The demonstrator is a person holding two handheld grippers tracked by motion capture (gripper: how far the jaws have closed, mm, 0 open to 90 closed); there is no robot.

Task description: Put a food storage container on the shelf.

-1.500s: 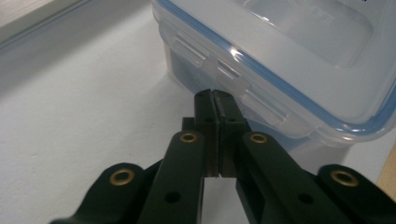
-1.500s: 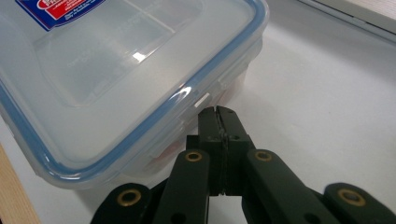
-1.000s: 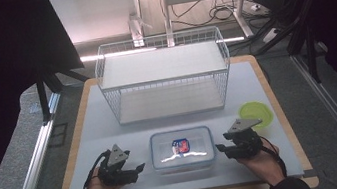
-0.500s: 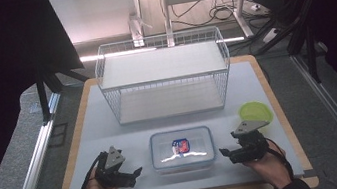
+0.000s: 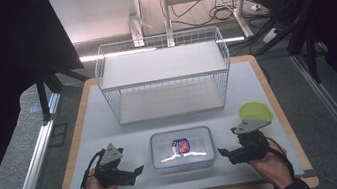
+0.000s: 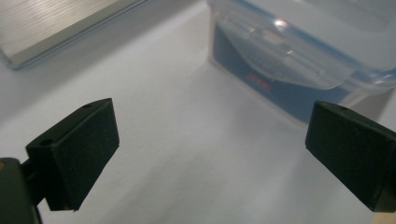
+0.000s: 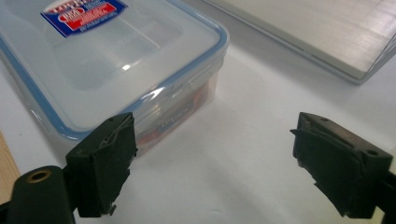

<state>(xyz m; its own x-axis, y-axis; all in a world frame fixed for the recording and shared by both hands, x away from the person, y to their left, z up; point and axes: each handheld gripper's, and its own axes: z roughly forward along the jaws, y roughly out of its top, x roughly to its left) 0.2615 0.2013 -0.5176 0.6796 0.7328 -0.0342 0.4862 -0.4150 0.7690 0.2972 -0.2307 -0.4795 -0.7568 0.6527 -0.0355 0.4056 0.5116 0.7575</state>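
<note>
We see a clear lidded food container (image 5: 182, 148) lying flat on the white worktop (image 5: 111, 128), at 6 o'clock from the wire basket (image 5: 163, 75). Our left tool (image 5: 135, 172) sits at its 9 o'clock, our right tool (image 5: 223, 153) at its 3 o'clock; both have just been opening and stand spread, nothing between the jaws. A green lid (image 5: 255, 111) lies at 2 o'clock.

Red, white and blue brand sticker (image 7: 84, 13) on the clear lid of the food container (image 5: 182, 148), its lettering too blurred to read, small red print (image 6: 259, 80) on the container's side, likewise illegible
</note>
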